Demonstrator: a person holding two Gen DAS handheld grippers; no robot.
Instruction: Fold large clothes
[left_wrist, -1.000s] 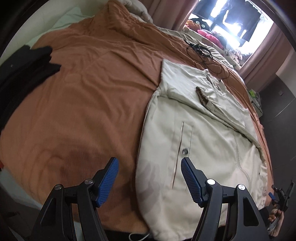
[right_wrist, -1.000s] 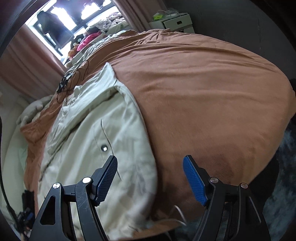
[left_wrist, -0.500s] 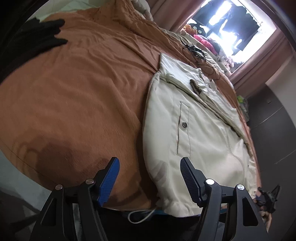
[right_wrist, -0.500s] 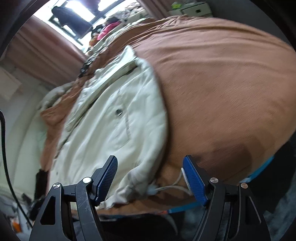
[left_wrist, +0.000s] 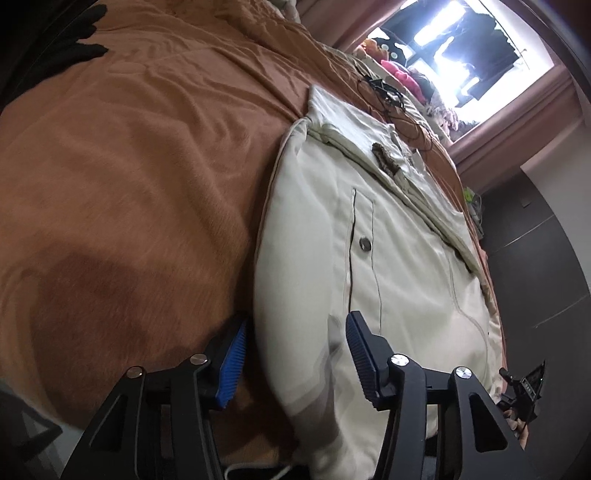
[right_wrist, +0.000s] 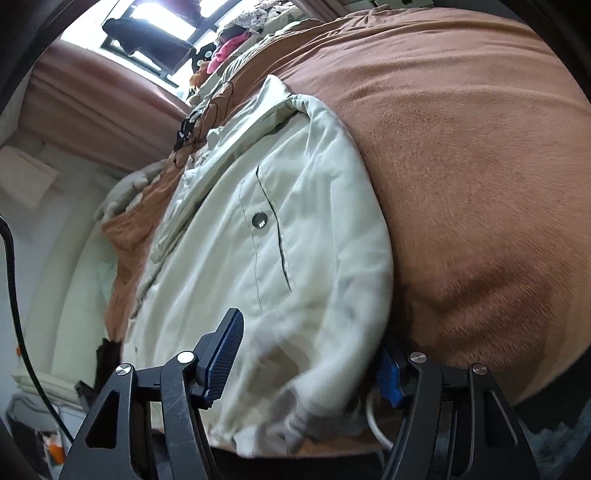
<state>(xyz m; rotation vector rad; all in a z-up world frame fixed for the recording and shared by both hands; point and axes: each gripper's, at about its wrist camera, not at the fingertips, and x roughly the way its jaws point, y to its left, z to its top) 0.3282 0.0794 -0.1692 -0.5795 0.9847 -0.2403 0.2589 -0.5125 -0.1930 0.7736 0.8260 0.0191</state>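
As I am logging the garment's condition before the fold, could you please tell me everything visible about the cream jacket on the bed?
The cream jacket is smooth, lightly padded-looking fabric, lying flat on the brown blanket. It has a pocket flap with a metal snap, dark-piped seams and an elastic-looking hem at the near edge. Folded parts lie across its far end. Each hand-held gripper straddles a near hem corner, left and right, jaws just closing.

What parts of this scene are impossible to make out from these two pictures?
- Left wrist view: the jacket's near hem is cut off behind the left gripper.
- Right wrist view: the hem is motion-blurred, and the right gripper's far finger is half hidden behind the jacket's edge.
- Both views: the clutter by the window is glare-washed and too small.
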